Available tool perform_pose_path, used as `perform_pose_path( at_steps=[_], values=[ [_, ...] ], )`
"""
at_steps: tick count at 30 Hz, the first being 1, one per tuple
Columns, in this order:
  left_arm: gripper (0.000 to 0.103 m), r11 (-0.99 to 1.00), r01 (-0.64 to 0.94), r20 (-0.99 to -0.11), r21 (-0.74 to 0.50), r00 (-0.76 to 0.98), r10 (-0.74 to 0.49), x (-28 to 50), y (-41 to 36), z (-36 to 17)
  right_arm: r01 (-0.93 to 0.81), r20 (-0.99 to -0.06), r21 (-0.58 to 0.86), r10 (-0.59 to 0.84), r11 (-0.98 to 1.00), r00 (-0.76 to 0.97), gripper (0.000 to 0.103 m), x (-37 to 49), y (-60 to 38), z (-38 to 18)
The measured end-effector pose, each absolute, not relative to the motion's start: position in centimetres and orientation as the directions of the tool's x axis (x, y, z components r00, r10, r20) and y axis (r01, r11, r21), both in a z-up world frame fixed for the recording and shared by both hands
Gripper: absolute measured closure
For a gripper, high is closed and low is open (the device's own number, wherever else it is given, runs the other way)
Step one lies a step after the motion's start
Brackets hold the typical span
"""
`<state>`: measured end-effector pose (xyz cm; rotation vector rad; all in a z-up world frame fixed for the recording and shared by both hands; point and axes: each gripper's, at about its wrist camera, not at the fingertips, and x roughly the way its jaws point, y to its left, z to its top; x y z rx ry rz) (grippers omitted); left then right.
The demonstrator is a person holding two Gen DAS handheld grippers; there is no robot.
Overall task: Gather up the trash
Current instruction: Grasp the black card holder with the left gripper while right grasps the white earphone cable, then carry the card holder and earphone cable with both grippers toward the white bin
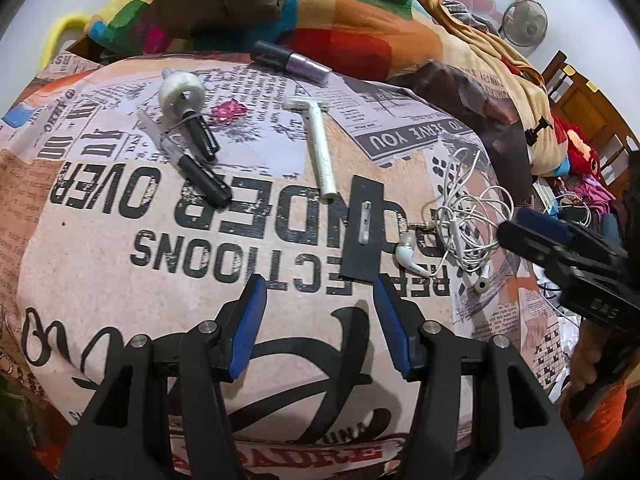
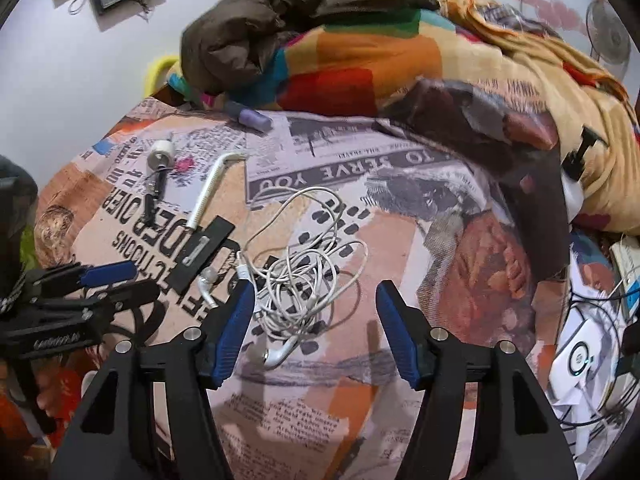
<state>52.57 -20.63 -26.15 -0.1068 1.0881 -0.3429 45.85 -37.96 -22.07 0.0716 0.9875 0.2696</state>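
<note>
Small items lie on a newspaper-print bedsheet. A tangled white earphone cable lies right of a black card bearing a small white piece. A white razor, two black pens, a white tape roll, a pink wrapper and a purple tube lie farther back. My left gripper is open and empty, just short of the card. My right gripper is open and empty, its jaws either side of the earphone tangle, above it.
Piled colourful blankets and a brown jacket border the far side. Clothes, cables and a white device crowd the right. A fan and wooden chair stand beyond.
</note>
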Motion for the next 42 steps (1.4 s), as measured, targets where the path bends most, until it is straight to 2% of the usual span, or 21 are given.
perform_pose_path(
  at_steps=[3, 7, 10, 13, 14, 16, 18, 21, 29, 32, 34, 39, 42],
  values=[
    [0.049, 0.942, 0.228, -0.847, -0.248, 0.420, -0.325, 52.7, -21.0, -26.1, -0.199, -0.824, 0.193, 0.269, 0.961, 0.499, 0.044, 46.7, -36.9, -23.2],
    [0.049, 0.940, 0.251, -0.843, -0.233, 0.430, -0.324, 53.0, -21.5, -25.8, -0.234, -0.825, 0.100, 0.213, 0.967, 0.524, 0.042, 46.3, -34.9, -23.9],
    [0.049, 0.938, 0.263, -0.843, -0.225, 0.430, -0.323, 53.4, -21.8, -25.9, -0.254, -0.816, 0.029, 0.169, 0.967, 0.553, 0.044, 45.7, -34.1, -24.2],
    [0.049, 0.936, 0.276, -0.848, -0.219, 0.421, -0.322, 53.9, -22.4, -26.3, -0.273, -0.804, 0.004, 0.166, 0.962, 0.571, 0.060, 45.3, -34.0, -24.3],
    [0.049, 0.934, 0.280, -0.849, -0.220, 0.417, -0.325, 54.0, -22.6, -26.4, -0.271, -0.804, 0.001, 0.162, 0.962, 0.572, 0.071, 45.3, -34.1, -24.2],
    [0.053, 0.933, 0.295, -0.845, -0.207, 0.427, -0.323, 54.2, -23.0, -26.5, -0.259, -0.806, 0.023, 0.171, 0.965, 0.566, 0.076, 45.5, -34.4, -24.1],
    [0.063, 0.933, 0.306, -0.847, -0.187, 0.432, -0.311, 54.3, -23.5, -26.4, -0.243, -0.809, 0.069, 0.196, 0.968, 0.554, 0.087, 45.9, -34.9, -24.0],
    [0.067, 0.930, 0.328, -0.846, -0.164, 0.438, -0.304, 54.5, -24.2, -26.4, -0.224, -0.809, 0.125, 0.230, 0.966, 0.542, 0.093, 46.2, -35.5, -23.8],
    [0.070, 0.930, 0.366, -0.853, -0.027, 0.477, -0.213, 54.3, -26.5, -26.6, -0.203, -0.783, 0.187, 0.271, 0.961, 0.560, 0.094, 45.7, -36.5, -22.4],
    [0.079, 0.921, 0.388, -0.854, -0.025, 0.471, -0.222, 54.4, -26.9, -26.6, -0.202, -0.771, 0.199, 0.281, 0.959, 0.572, 0.094, 45.4, -36.6, -21.4],
    [0.079, 0.912, 0.409, -0.856, -0.016, 0.465, -0.224, 54.5, -27.2, -26.5, -0.203, -0.764, 0.204, 0.286, 0.958, 0.578, 0.094, 45.2, -36.7, -20.7],
    [0.080, 0.919, 0.383, -0.861, -0.097, 0.431, -0.270, 54.1, -26.1, -25.8, -0.215, -0.745, 0.202, 0.293, 0.955, 0.599, 0.094, 44.4, -36.9, -18.7],
    [0.080, 0.924, 0.370, -0.851, -0.101, 0.448, -0.273, 53.1, -25.5, -24.6, -0.222, -0.734, 0.198, 0.294, 0.955, 0.612, 0.094, 44.0, -36.7, -17.2]
  ],
)
